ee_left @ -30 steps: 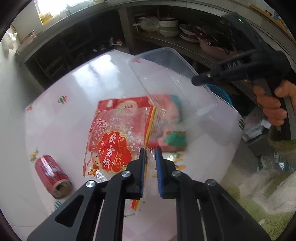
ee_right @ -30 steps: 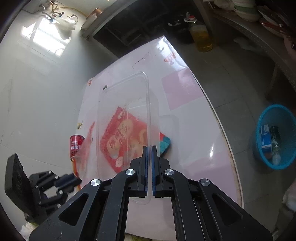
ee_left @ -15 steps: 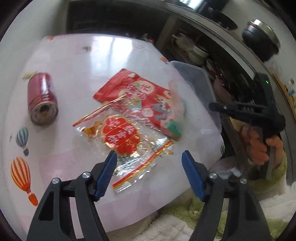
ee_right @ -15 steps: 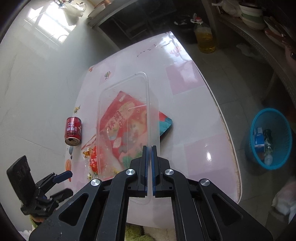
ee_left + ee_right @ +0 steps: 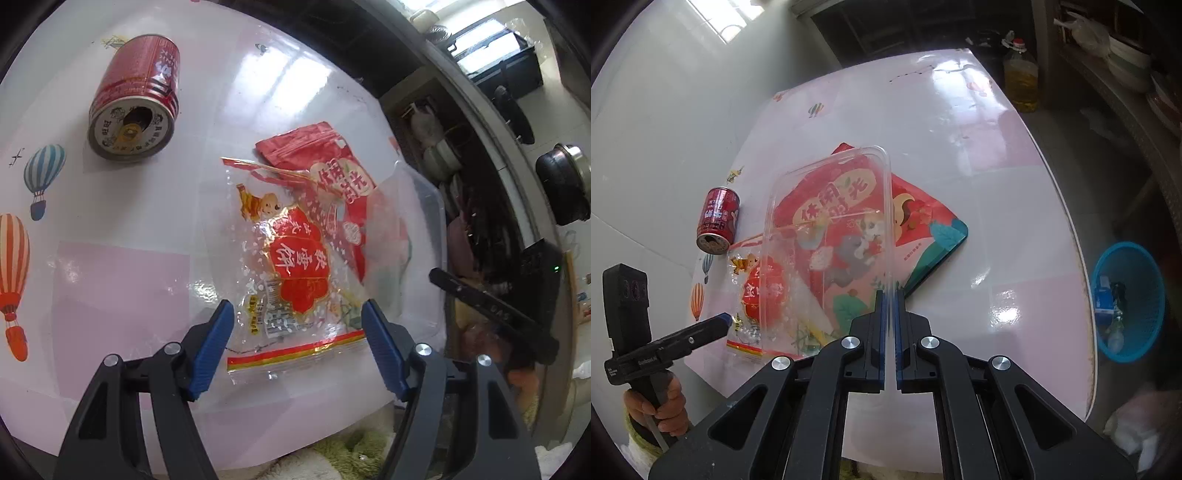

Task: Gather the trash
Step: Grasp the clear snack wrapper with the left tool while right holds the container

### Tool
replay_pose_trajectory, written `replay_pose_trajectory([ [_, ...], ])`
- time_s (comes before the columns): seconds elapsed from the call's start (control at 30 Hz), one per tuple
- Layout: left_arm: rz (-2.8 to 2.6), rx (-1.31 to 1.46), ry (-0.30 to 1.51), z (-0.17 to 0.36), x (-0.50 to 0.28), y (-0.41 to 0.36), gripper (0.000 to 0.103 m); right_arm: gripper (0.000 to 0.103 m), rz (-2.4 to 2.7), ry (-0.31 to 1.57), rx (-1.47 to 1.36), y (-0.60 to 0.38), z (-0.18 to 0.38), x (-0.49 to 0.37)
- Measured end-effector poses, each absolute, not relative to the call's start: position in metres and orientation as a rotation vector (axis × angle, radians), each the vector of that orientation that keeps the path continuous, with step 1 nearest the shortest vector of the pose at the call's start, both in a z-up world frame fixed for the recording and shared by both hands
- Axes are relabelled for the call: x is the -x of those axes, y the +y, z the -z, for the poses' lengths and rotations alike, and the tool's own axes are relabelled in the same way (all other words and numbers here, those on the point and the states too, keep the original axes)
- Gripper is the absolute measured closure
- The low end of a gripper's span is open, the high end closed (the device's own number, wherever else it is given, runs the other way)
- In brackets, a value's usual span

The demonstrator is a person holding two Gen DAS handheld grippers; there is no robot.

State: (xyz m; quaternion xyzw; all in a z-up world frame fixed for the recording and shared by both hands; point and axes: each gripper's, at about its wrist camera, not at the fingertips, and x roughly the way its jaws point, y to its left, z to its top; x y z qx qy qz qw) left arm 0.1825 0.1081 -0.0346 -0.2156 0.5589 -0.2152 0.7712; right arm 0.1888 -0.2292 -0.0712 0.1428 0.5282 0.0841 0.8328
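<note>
Left gripper (image 5: 297,332) spread above clear snack wrapper (image 5: 295,273), red can (image 5: 135,99) at 10 o'clock, right gripper (image 5: 891,299) pinching clear plastic tray (image 5: 831,236).

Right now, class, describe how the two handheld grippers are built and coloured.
Both the left gripper and the right gripper have matte black angular arms with silver rivets and blue ribbed fingertip pads. The left's handle carries a black box and small white lettering.

Glossy pink table (image 5: 960,155): red can (image 5: 135,99), clear wrapper (image 5: 295,277), red bag (image 5: 923,221)
</note>
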Motion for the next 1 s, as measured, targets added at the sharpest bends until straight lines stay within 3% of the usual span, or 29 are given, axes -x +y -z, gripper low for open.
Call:
replay_pose_trajectory([
  [0.17,0.67,0.746,1.156,0.033,-0.182,0.115,0.039,0.1,-0.172,1.126,-0.315,-0.231,0.074,-0.189],
  [0.27,0.625,0.673,1.159,0.034,-0.184,0.106,0.042,0.1,-0.175,1.131,-0.326,-0.232,0.076,-0.19],
  [0.47,0.683,0.7,1.212,0.047,-0.185,0.085,0.058,0.1,-0.169,1.126,-0.329,-0.233,0.077,-0.19],
  [0.57,0.664,0.685,1.229,0.052,-0.186,0.085,0.069,0.1,-0.166,1.124,-0.334,-0.234,0.079,-0.189],
  [0.7,0.608,0.627,1.237,0.056,-0.185,0.087,0.098,0.1,-0.167,1.121,-0.343,-0.235,0.079,-0.189],
  [1.0,0.551,0.536,1.164,0.041,-0.172,0.091,0.101,0.1,-0.212,1.087,-0.458,-0.246,0.068,-0.184],
])
